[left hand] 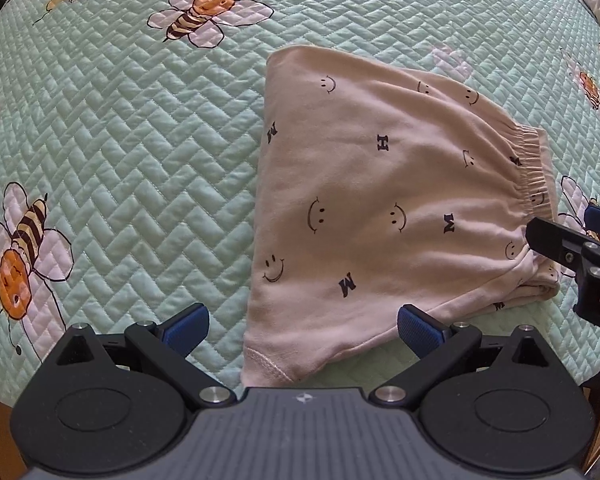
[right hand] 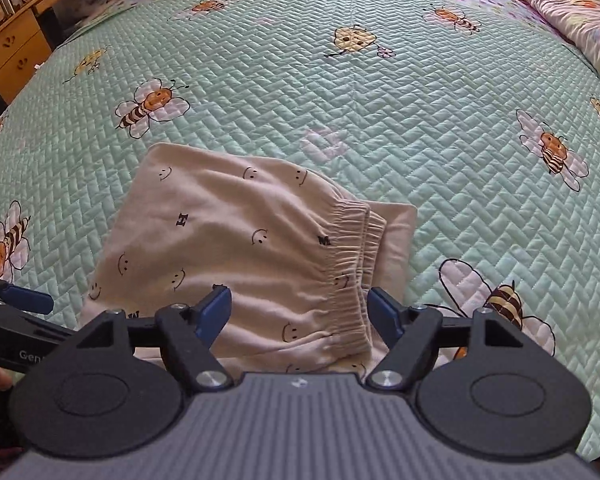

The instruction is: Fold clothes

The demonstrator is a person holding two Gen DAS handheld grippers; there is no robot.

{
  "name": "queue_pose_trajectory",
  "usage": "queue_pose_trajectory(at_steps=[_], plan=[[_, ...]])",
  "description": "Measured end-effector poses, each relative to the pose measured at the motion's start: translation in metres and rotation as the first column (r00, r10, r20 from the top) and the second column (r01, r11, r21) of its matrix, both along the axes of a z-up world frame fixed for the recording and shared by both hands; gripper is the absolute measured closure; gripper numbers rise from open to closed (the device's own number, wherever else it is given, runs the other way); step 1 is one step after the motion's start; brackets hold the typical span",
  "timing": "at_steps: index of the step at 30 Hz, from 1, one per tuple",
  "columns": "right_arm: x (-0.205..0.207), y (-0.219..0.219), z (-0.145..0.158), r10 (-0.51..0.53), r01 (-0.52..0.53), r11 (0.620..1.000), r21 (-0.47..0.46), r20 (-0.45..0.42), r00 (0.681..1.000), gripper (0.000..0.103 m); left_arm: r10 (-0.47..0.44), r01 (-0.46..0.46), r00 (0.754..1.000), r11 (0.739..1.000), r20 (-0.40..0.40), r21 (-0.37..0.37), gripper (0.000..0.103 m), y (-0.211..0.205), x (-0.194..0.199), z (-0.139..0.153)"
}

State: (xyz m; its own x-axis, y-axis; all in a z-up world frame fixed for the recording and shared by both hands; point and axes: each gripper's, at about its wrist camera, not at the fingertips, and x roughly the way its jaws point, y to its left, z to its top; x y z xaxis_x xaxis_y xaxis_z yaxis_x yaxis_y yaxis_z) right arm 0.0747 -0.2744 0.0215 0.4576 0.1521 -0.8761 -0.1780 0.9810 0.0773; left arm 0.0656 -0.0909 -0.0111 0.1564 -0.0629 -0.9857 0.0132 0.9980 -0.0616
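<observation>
On the bee-print quilt [left hand: 120, 140] lie folded pink pants [left hand: 372, 208], waistband [right hand: 350, 256] at three o'clock; left claw [left hand: 300, 334] and right claw [right hand: 300, 312] gape wide, empty.

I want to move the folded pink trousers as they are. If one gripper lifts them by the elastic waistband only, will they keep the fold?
Probably not. The pink trousers look like soft knit that creases near the waistband, so they would likely droop and unfold. The stacked layers seem loose, so a push across the quilt may slide the top layer.
</observation>
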Motion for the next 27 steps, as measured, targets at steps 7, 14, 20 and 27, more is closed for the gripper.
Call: queue_pose_trajectory(at_steps=[7,14,20,27], plan=[[0.000,-0.053,0.002,-0.123,0.111,0.957,0.270,0.029,0.992,0.027,0.077,-0.067,0.988,0.995,0.135,-0.076,0.002,0.042,0.018,0.016],[-0.005,-0.107,-0.027,-0.207,0.182,0.899,0.399,0.020,0.978,0.026,0.314,-0.237,0.940,0.884,0.135,-0.403,0.002,0.123,0.040,-0.010],[-0.009,-0.137,-0.051,-0.257,0.233,0.814,0.532,-0.029,0.966,0.026,0.245,-0.111,0.951,0.841,0.190,-0.529,0.003,0.099,0.044,-0.028],[0.004,-0.146,-0.074,-0.207,0.195,0.783,0.591,-0.049,0.977,0.024,0.255,-0.058,0.940,0.775,0.227,-0.630,0.002,0.098,0.051,-0.045]])
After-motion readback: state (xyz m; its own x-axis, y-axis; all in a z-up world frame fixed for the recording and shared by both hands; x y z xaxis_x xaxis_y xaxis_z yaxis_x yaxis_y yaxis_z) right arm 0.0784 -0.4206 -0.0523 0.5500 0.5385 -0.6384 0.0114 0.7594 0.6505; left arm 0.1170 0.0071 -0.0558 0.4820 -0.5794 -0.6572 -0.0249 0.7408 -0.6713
